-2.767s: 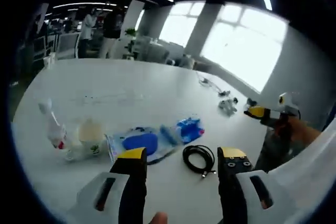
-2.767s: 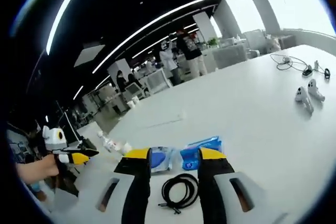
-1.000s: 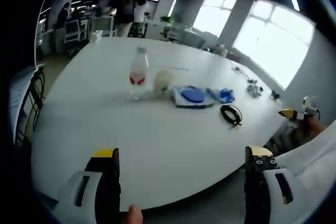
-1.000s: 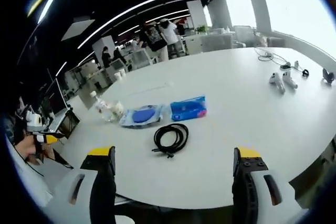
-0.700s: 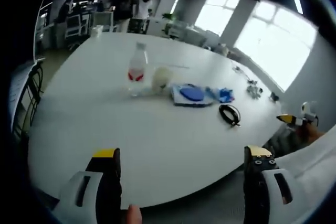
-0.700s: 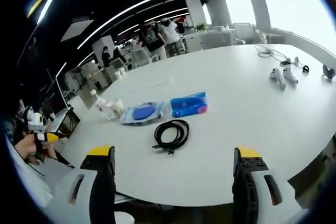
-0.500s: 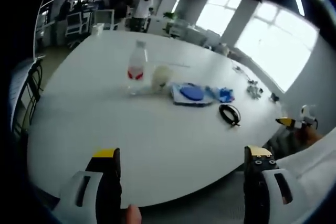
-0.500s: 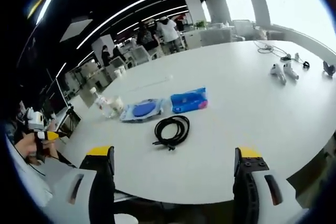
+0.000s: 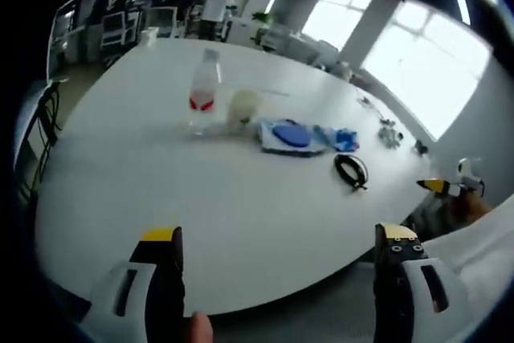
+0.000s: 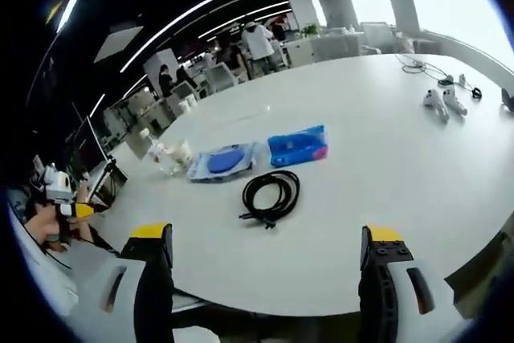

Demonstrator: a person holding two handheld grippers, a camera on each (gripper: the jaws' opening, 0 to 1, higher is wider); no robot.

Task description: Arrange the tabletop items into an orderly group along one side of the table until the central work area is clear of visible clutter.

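A white oval table [image 9: 144, 174] carries a row of items. In the left gripper view, a clear bottle [image 9: 204, 100] with a red label stands upright beside a pale cup [image 9: 243, 107]. To their right lie a bagged blue plate [image 9: 291, 136], a blue packet [image 9: 338, 140] and a coiled black cable [image 9: 351, 171]. The right gripper view has the cable [image 10: 271, 193] nearest, then the packet [image 10: 298, 145], the bagged plate [image 10: 221, 161] and the bottle [image 10: 163, 157]. My left gripper [image 9: 278, 235] and right gripper [image 10: 267, 234] hang open and wide, short of the table edge, holding nothing.
Two white controllers [image 10: 443, 100] and a thin cable lie at the table's far right. The other gripper [image 9: 446, 187] shows at the right of the left gripper view, held by a hand. Chairs, desks and standing people are in the room behind.
Since 2.8 s ago both grippers have opened wide and drawn back from the items past the table edge. Over the last second the views shift only slightly.
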